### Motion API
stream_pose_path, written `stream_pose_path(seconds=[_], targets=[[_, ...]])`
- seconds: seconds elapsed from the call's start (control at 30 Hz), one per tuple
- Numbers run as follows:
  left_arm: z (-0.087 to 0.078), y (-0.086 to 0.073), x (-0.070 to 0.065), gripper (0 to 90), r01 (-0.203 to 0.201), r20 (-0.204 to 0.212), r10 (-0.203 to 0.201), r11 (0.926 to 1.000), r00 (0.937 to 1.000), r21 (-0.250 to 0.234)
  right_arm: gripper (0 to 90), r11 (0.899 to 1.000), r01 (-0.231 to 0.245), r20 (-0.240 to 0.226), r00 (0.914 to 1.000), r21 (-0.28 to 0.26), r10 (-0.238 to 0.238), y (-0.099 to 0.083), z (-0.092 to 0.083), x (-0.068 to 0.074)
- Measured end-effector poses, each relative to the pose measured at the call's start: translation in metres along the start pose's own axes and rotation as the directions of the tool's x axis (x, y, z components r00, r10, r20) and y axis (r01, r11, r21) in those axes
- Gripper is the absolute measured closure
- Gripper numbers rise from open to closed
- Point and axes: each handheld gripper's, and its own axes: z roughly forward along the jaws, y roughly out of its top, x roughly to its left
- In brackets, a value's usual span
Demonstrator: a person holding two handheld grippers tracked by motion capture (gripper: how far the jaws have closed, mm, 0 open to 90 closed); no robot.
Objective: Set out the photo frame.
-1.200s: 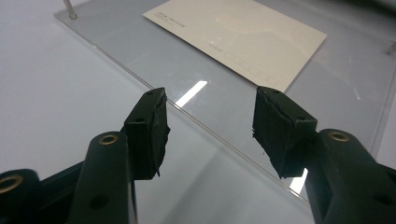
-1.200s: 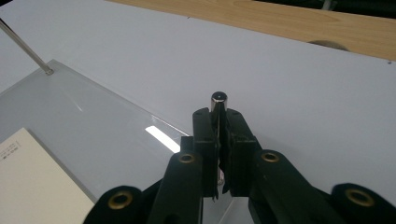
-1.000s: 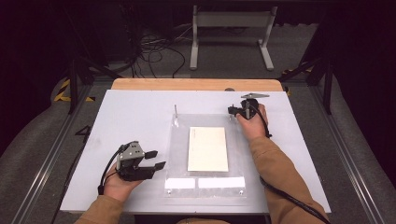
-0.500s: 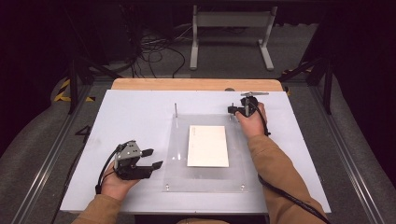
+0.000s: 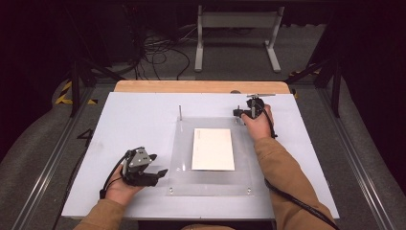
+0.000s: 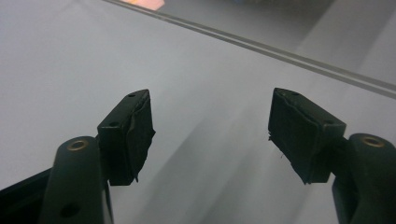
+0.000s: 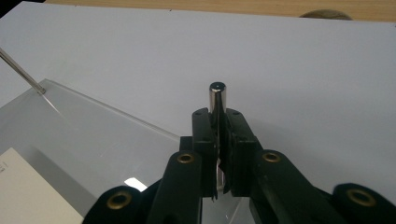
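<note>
Right tongs (image 7: 219, 140) clench a steel pin (image 7: 217, 95) at the plate's (image 5: 182, 143) corner; left tongs (image 6: 210, 135) gape idle. Tilting could jam or drop the pin.

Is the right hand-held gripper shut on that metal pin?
Shut on it: the right hand-held gripper has both jaws pressed against the upright metal pin.

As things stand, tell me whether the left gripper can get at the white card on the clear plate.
Probably yes. The left gripper rests open on the table beside the clear plate, with bare plate between it and the white card. The card lies flat, though, so pinching it may be awkward.
</note>
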Motion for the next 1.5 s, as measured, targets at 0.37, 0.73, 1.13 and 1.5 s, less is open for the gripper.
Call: stream_pose_path(seconds=[0.37, 0.73, 1.13, 1.5], targets=[[0.019, 0.007, -0.016, 27.8, -0.125, -0.019, 0.125, 0.9922, 0.992, -0.001, 83.9, 1.0, 0.003, 0.008, 1.0, 0.021, -0.003, 0.001, 0.001, 0.001], [0.023, 0.006, -0.025, 23.6, -0.276, -0.025, 0.275, 0.9567, 0.9611, -0.092, 83.9, 1.0, -0.006, 0.022, 0.9997, 0.029, 0.006, 0.001, 0.003, 0.003], [0.023, 0.015, -0.028, 24.7, -0.342, -0.113, 0.326, 0.9243, 0.9386, -0.171, 83.7, 0.999, -0.036, 0.011, 0.9993, 0.025, 0.035, 0.0, 0.004, 0.0], [0.023, 0.019, -0.035, 42.1, -0.439, -0.202, 0.403, 0.8788, 0.8926, -0.187, 83.6, 0.999, -0.039, 0.016, 0.9991, 0.023, 0.039, -0.001, 0.005, 0.001]])
